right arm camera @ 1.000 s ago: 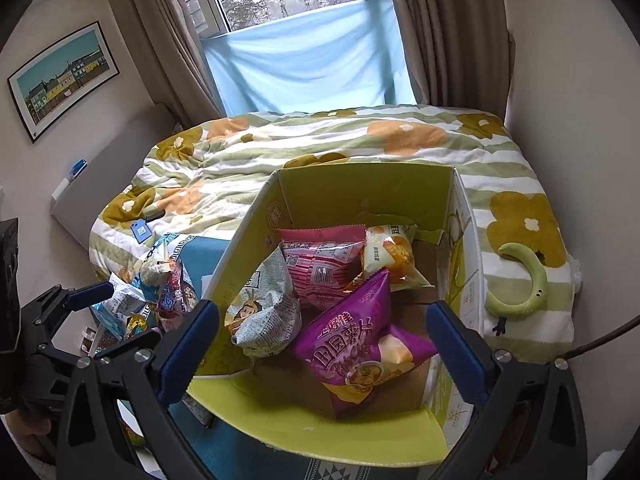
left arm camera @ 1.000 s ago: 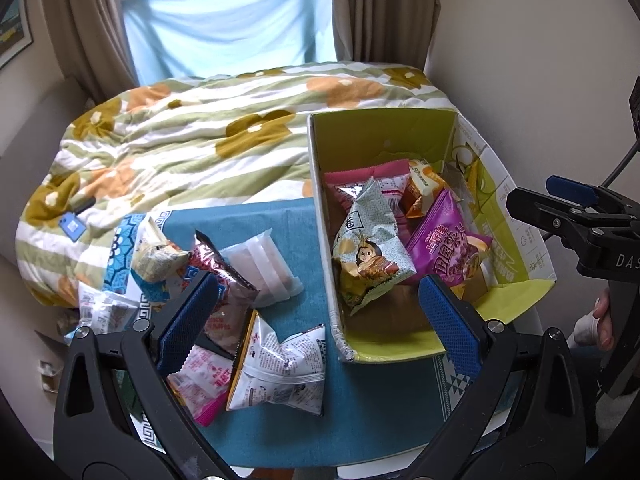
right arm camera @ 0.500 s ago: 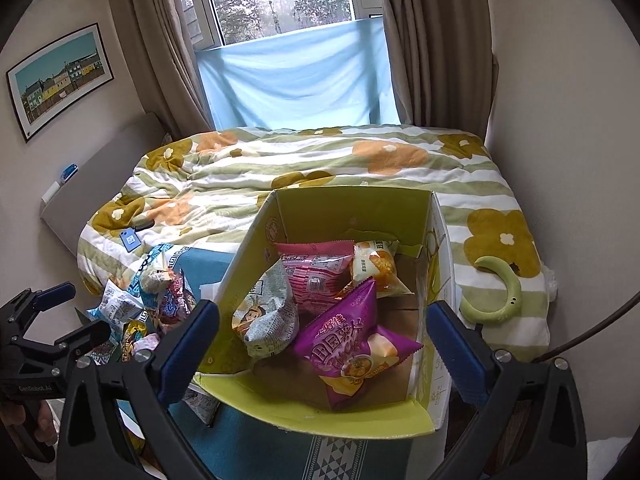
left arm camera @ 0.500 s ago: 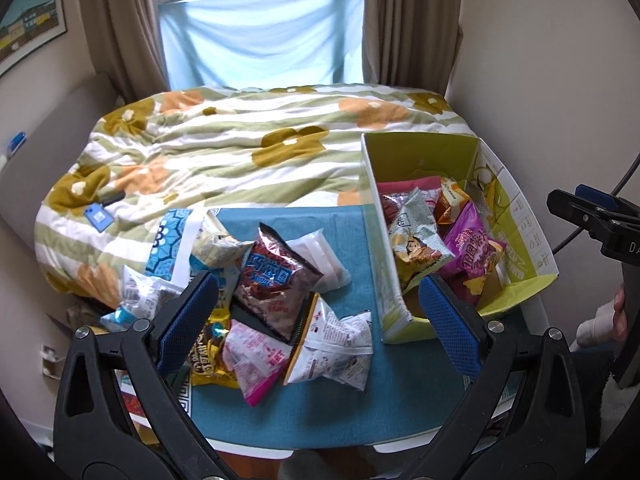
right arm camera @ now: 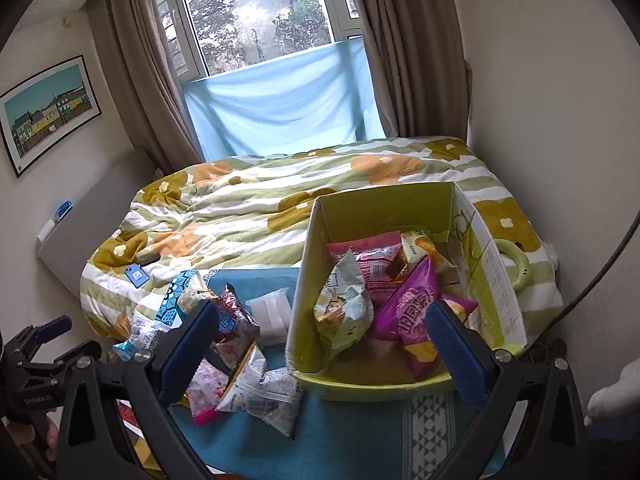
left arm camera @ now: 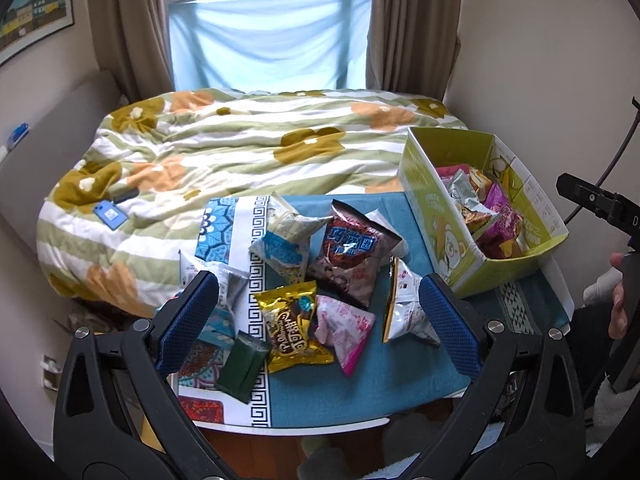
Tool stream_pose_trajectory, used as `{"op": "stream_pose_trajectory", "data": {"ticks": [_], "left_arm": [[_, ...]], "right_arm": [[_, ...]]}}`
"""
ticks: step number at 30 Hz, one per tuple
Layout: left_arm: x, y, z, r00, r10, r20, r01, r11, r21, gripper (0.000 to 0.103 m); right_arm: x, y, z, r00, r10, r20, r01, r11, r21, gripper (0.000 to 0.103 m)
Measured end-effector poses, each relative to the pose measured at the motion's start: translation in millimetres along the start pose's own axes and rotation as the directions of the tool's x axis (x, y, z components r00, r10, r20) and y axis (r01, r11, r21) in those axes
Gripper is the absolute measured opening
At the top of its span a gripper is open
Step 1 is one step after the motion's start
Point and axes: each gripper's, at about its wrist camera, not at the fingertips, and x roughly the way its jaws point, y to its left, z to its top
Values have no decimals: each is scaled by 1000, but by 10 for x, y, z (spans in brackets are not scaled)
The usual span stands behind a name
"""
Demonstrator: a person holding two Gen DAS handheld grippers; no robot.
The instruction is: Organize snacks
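A green cardboard box (left arm camera: pixel 434 216) (right arm camera: pixel 306 320) stands at the table's right and holds several snack bags, among them a purple bag (right arm camera: pixel 416 312). Loose snacks lie on the blue tablecloth (left arm camera: pixel 372 372): a gold bag (left arm camera: pixel 290 326), a dark brown bag (left arm camera: pixel 352 256), a pink bag (left arm camera: pixel 346 326), a white bag (left arm camera: pixel 404 308) (right arm camera: pixel 264 392), a dark green packet (left arm camera: pixel 242 366). My left gripper (left arm camera: pixel 316 320) is open and empty above the loose pile. My right gripper (right arm camera: pixel 320 348) is open and empty above the box's near left corner.
A bed with a flowered striped quilt (left arm camera: pixel 240 148) lies just behind the table. Wall stands close on the right. A green ring-shaped item (right arm camera: pixel 518 268) lies on the quilt right of the box. The table's front edge (left arm camera: pixel 288 428) is near me.
Both grippers have pulled back and risen. The left view has swung left, from the box to the loose snack pile. Both grippers stay open and empty.
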Motion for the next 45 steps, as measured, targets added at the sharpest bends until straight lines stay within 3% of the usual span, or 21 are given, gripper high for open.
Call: {"op": "stream_pose_trajectory", "data": {"ticks": [12, 19, 25, 27, 29, 36, 45], "left_arm": [[388, 478, -384, 990, -107, -88, 114, 990, 77, 100], [904, 646, -671, 981, -105, -164, 108, 994, 10, 100], [1267, 659, -804, 981, -104, -167, 93, 993, -74, 99], [1382, 640, -812, 980, -98, -171, 86, 993, -76, 96], [1500, 622, -832, 980, -77, -184, 66, 995, -70, 82], [1807, 543, -876, 972, -68, -227, 55, 996, -64, 78], [2059, 496, -944, 949, -88, -302, 69, 995, -72, 56]], "right_arm": [[80, 648, -481, 997, -63, -33, 67, 992, 111, 103], [361, 785, -799, 991, -67, -112, 84, 984, 157, 103], [745, 780, -1040, 981, -36, -189, 68, 983, 170, 103], [891, 760, -1108, 977, -19, -210, 57, 983, 176, 103], [1023, 750, -1153, 975, -10, -222, 51, 983, 177, 103], [1330, 698, -1260, 967, 43, -251, 13, 976, 217, 103], [1564, 674, -1294, 954, 50, -295, 15, 977, 214, 103]]}}
